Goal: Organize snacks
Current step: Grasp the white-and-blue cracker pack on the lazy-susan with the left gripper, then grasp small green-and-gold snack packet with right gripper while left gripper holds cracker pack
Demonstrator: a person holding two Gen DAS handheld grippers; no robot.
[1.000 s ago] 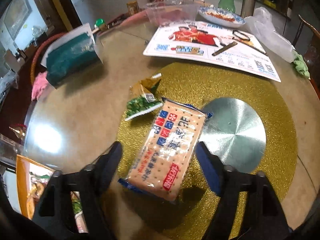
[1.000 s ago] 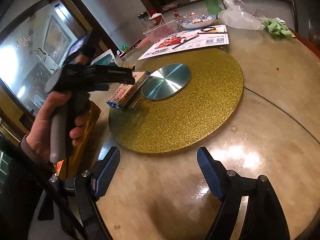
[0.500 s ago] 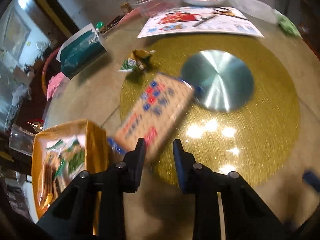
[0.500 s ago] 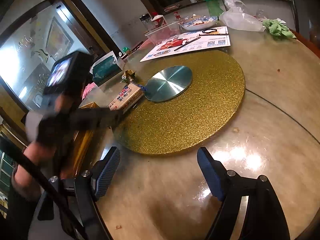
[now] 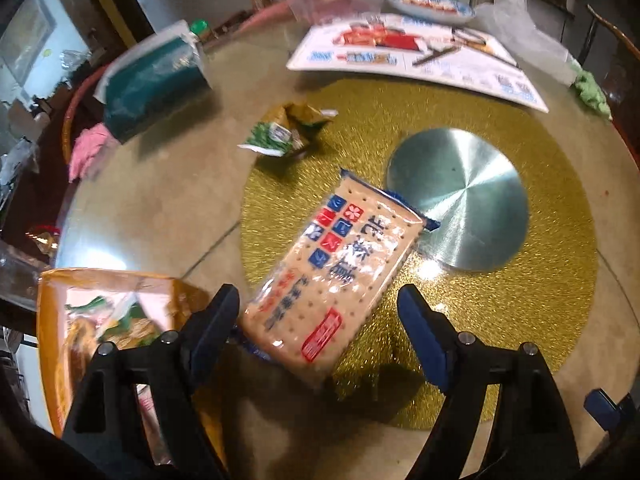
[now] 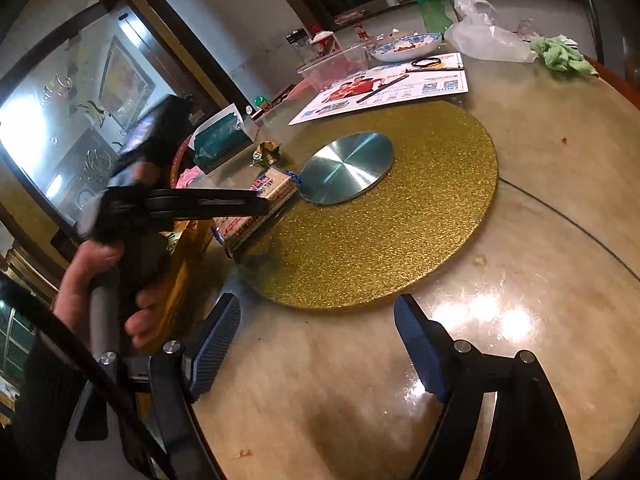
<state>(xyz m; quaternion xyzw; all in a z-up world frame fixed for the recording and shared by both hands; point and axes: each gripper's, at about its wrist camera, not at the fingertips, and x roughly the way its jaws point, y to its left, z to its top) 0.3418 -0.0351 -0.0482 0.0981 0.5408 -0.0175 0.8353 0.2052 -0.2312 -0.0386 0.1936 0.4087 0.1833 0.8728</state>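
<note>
- Round marble-look table (image 6: pixel 540 184) fills both views, a glittery gold turntable (image 5: pixel 560 300) in its middle with a silver disc (image 5: pixel 460 200) at the centre.
- We've got our left gripper (image 5: pixel 318 306) with its jaws spread wide, and the cracker packet (image 5: pixel 336 268) lies flat between and just ahead of them, on the gold turntable's near edge; neither pad clearly touches it.
- Beyond the packet's far end, a crumpled green snack bag (image 5: pixel 286 130).
- Outside the left jaw, an orange box (image 5: pixel 56 320) with snack packs inside.
- Our right gripper (image 6: pixel 318 344) hovers over bare tabletop, jaws wide apart, nothing between them.
- From the right wrist view, our left hand (image 6: pixel 100 288) wraps the other gripper's handle, off beyond the left jaw.
- Far ahead: a teal tissue box (image 5: pixel 152 80), a printed flyer (image 5: pixel 408 52), a blue-rimmed plate (image 5: pixel 428 4).
</note>
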